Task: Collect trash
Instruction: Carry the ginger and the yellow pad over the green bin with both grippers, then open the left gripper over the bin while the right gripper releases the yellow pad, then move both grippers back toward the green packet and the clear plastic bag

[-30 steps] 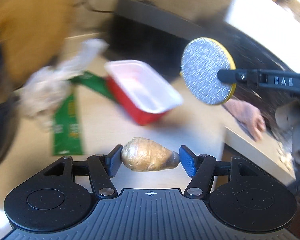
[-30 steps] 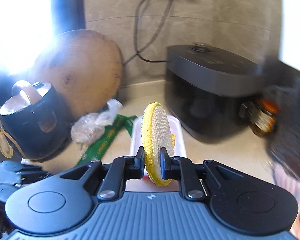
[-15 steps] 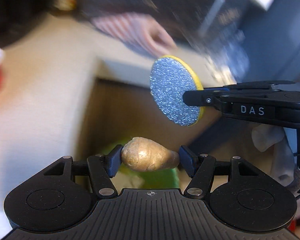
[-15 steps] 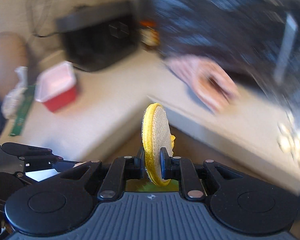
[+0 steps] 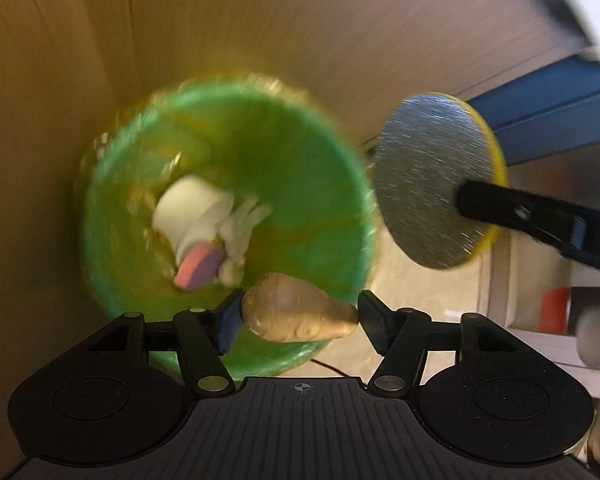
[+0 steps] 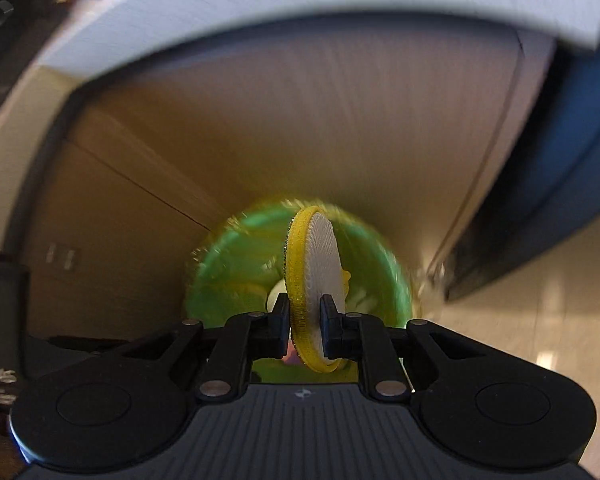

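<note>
Two items in hand, neither dropped yet. Left gripper (image 5: 300,314) jaws clamp a brown lump (image 5: 296,314) at lower centre, over the green bin (image 5: 300,152). Right gripper (image 6: 305,322) jaws pinch a yellow-edged round pad (image 6: 316,280) narrowly, edge-on, also above the bin. White and pink scraps (image 5: 204,228) already lie inside. Left to do, I'd say: release both.

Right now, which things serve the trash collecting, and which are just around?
Job: green bin; brown lump in left gripper; round pad in right gripper; white wad in the bin.
Around: cabinet; blue panel.
</note>
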The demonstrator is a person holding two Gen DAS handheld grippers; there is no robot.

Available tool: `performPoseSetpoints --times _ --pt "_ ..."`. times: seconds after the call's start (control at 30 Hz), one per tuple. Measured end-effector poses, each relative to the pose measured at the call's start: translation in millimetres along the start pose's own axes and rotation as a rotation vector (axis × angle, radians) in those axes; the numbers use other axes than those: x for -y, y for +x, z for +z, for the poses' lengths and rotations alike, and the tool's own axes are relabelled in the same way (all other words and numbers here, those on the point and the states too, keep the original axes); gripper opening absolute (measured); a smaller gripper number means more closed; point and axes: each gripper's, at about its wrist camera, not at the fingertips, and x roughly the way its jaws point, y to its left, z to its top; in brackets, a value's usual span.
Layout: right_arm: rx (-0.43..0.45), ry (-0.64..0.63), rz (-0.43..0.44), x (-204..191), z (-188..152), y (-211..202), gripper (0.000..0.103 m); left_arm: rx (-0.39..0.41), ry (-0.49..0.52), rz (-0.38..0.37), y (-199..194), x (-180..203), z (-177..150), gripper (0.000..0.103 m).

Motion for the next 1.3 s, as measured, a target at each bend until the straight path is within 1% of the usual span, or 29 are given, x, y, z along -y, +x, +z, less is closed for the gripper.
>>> performPoseSetpoints --times 0.07,0.17,0.3,0.4,0.5,0.53,0.6,0.63,0.7,0.73,0.8,0.87,0.9,0.93,1.0,1.07,1.17,1.23,1.27,1.3 --pt "-0.023 0.02 -0.007 7 -4 12 0.015 -0.01 -0.044 0.007 6 -6 2 0.064" --pt "-0.068 0.035 -0.007 12 -9 29 0.015 0.021 -0.108 -0.039 -1 -13 6 0.063" --pt "-0.152 0.066 0.012 16 -16 58 0.015 0.087 -0.122 -0.047 -23 -16 8 0.063" --pt "-0.198 0.081 0.03 16 -19 75 0.016 0.131 -0.141 -0.06 -42 -19 8 0.063" --pt "-0.222 0.085 0.037 10 -17 86 0.022 0.179 -0.153 -0.074 -62 -22 5 0.063" --pt "-0.224 0.083 0.032 7 -16 87 0.026 0.195 -0.153 -0.078 -69 -23 4 0.063" --pt "-0.216 0.071 0.014 3 -11 88 0.04 0.222 -0.166 -0.103 -87 -24 1 0.063" --pt "-0.207 0.065 0.002 -1 -8 85 0.041 0.239 -0.177 -0.125 -98 -24 -1 0.063" --pt "-0.18 0.044 -0.007 -10 -1 77 0.041 0.306 -0.178 -0.183 -127 -24 -5 0.063" --pt "-0.164 0.034 -0.012 -14 2 71 0.041 0.349 -0.162 -0.203 -144 -23 -8 0.063" --pt "-0.117 0.007 -0.033 -26 9 57 0.041 0.437 -0.117 -0.223 -179 -20 -16 0.063" --pt "-0.056 -0.036 -0.046 -40 18 39 0.041 0.524 -0.087 -0.217 -216 -20 -27 0.063" --pt "-0.021 -0.059 -0.052 -49 22 29 0.043 0.573 -0.08 -0.207 -234 -24 -34 0.063" --pt "0.013 -0.082 -0.052 -58 27 19 0.045 0.62 -0.081 -0.19 -250 -29 -41 0.063" --pt "0.083 -0.125 -0.038 -79 36 -2 0.049 0.718 -0.106 -0.132 -282 -43 -58 0.063" --pt "0.152 -0.173 -0.015 -102 43 -23 0.051 0.806 -0.165 -0.061 -307 -63 -76 0.063" --pt "0.258 -0.248 0.018 -140 52 -50 0.056 0.91 -0.304 0.014 -338 -101 -106 0.063" --pt "0.311 -0.305 0.032 -166 55 -65 0.056 0.954 -0.416 0.054 -350 -127 -128 0.063" --pt "0.337 -0.343 0.045 -180 54 -73 0.058 0.963 -0.461 0.077 -356 -139 -136 0.063" --pt "0.363 -0.385 0.06 -192 52 -80 0.063 0.962 -0.499 0.1 -359 -149 -145 0.063"
